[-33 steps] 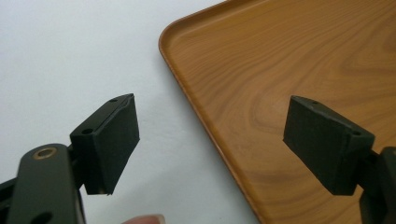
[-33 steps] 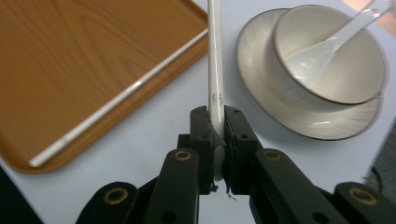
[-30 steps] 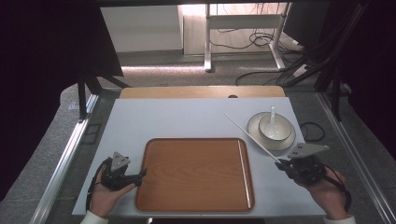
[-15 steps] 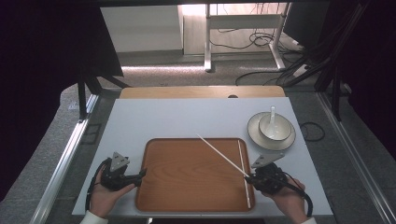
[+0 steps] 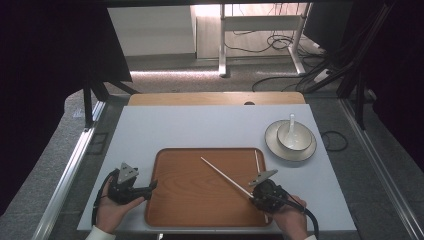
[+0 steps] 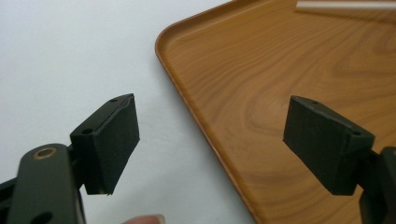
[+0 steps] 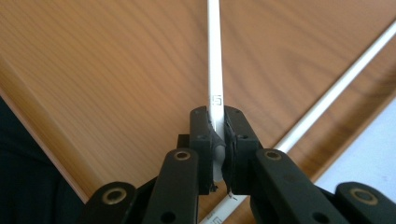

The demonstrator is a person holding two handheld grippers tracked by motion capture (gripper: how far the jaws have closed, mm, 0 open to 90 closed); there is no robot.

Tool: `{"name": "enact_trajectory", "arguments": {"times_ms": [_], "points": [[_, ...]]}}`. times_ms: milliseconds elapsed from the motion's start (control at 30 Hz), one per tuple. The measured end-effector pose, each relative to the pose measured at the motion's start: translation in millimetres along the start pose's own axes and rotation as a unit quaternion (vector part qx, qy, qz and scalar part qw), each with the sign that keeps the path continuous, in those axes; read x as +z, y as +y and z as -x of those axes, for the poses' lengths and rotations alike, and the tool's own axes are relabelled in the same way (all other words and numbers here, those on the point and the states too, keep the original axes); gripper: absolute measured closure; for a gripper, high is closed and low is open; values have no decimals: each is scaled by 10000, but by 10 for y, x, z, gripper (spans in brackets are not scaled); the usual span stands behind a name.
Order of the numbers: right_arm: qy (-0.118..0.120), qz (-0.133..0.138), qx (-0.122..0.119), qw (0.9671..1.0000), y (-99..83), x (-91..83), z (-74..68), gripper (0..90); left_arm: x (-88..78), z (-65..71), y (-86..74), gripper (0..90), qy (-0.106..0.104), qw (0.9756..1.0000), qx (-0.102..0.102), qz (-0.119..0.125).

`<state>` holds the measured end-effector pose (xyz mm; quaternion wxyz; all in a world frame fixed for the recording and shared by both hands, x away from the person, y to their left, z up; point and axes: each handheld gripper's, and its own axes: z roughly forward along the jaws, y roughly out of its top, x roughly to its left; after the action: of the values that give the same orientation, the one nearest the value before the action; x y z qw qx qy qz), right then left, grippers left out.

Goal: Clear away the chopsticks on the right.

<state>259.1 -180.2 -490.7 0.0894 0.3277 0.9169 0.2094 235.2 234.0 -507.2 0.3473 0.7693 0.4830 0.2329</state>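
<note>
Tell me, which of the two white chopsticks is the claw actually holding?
The one slanting across the middle of the tray: that chopstick is pinched in the right claw. The other chopstick lies flat by the tray's right rim.

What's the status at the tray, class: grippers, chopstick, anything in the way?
Right gripper shut on held chopstick, over tray. Left gripper open, empty, at tray's edge. Second chopstick lies in tray beside it.

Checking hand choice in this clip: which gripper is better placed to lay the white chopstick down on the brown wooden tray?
Right. The right gripper is shut on the thin white chopstick, already over the brown wooden tray, beside a second white chopstick lying there. The left gripper hangs open and empty at the tray's left edge.
</note>
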Motion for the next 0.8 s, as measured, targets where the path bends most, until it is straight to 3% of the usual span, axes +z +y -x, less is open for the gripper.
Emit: {"name": "enact_trajectory", "arguments": {"times_ms": [133, 633, 800], "points": [[-39, -144, -68, 9999, -3, 57, -29, 830, 3, 3, -3, 180, 1, 10000, 2, -14], [-2, -207, -101, 9997, -6, 56, -15, 800, 0, -2, -9, 179, 2, 10000, 5, -19], [9, -136, -158, 9998, -1, 33, -11, 701, -5, -5, -11, 179, 12, 10000, 9, -19]]}}
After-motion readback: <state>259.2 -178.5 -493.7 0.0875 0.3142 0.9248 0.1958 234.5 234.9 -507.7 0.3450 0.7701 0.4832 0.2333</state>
